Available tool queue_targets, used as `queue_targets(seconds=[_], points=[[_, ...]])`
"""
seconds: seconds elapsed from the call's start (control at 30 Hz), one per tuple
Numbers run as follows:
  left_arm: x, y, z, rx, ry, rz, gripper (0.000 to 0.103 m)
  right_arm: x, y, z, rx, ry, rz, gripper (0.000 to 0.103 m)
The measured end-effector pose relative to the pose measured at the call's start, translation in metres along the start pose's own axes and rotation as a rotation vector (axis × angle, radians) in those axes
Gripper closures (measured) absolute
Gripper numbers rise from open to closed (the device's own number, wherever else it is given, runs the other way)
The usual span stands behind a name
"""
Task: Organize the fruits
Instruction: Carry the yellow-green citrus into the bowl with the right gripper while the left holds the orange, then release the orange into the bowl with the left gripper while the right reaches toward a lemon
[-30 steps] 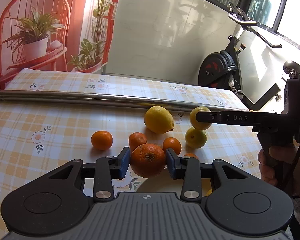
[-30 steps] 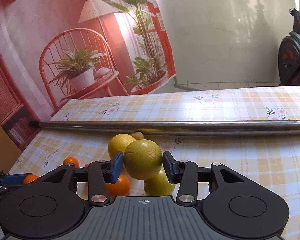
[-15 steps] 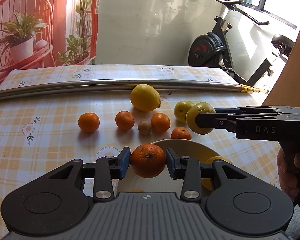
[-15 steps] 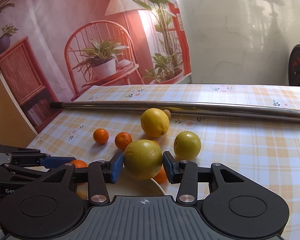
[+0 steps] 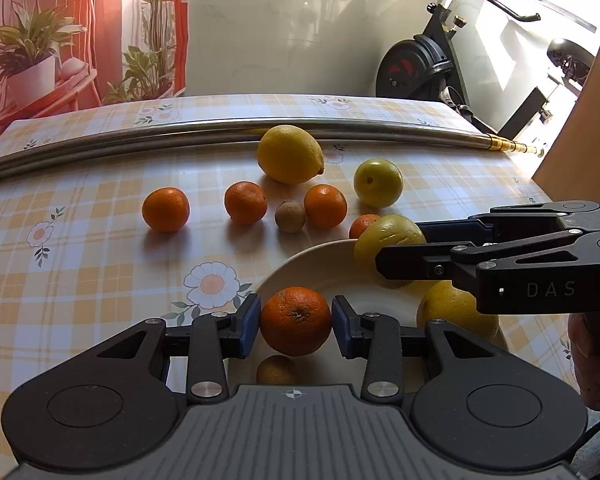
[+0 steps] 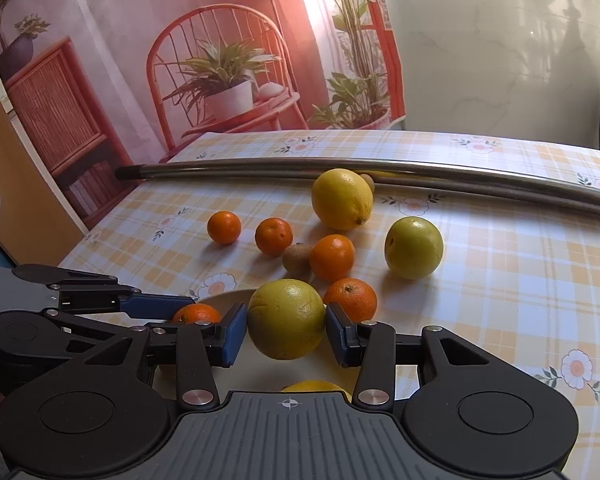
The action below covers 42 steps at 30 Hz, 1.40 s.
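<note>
My left gripper [image 5: 296, 320] is shut on an orange mandarin [image 5: 296, 326], held just above the near rim of a white plate [image 5: 300, 264]. My right gripper [image 6: 286, 332] is shut on a yellow-green citrus [image 6: 286, 318] and reaches in from the right over the same plate [image 6: 224, 298]. In the left wrist view that citrus [image 5: 386, 238] hangs over the plate's far right rim. A yellow fruit [image 5: 456, 312] and a small brownish fruit [image 5: 278, 368] lie in the plate.
Beyond the plate, on the checked tablecloth, lie a lemon [image 5: 290, 154], a green-yellow round fruit [image 5: 378, 184], several mandarins [image 5: 165, 209] and a kiwi [image 5: 290, 216]. A steel tube [image 5: 220, 132] crosses the table behind them. An exercise bike [image 5: 416, 68] stands past the far edge.
Both grippers have drawn back from the loose fruit, each still holding its fruit. They now hang over the white plate, which has come into fuller view.
</note>
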State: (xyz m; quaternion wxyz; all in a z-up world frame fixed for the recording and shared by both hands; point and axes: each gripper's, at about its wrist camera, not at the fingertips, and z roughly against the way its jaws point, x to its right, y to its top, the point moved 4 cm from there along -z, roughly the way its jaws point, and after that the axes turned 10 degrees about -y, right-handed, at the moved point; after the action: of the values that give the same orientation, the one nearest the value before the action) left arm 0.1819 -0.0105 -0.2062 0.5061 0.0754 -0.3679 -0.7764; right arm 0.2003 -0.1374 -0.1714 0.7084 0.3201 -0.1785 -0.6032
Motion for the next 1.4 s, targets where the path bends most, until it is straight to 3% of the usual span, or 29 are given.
queue_targets(seconds=[0.73,1.4], points=[[-0.004,-0.001,-0.012,-0.025,-0.031,0.032,0.062,0.006,-0.006,-0.017,-0.068,0.008,-0.038,0.062],[-0.004,0.009,0.004,0.022,-0.049,0.05,0.061,0.023,0.013,0.009,0.034,-0.017,-0.073,0.062]])
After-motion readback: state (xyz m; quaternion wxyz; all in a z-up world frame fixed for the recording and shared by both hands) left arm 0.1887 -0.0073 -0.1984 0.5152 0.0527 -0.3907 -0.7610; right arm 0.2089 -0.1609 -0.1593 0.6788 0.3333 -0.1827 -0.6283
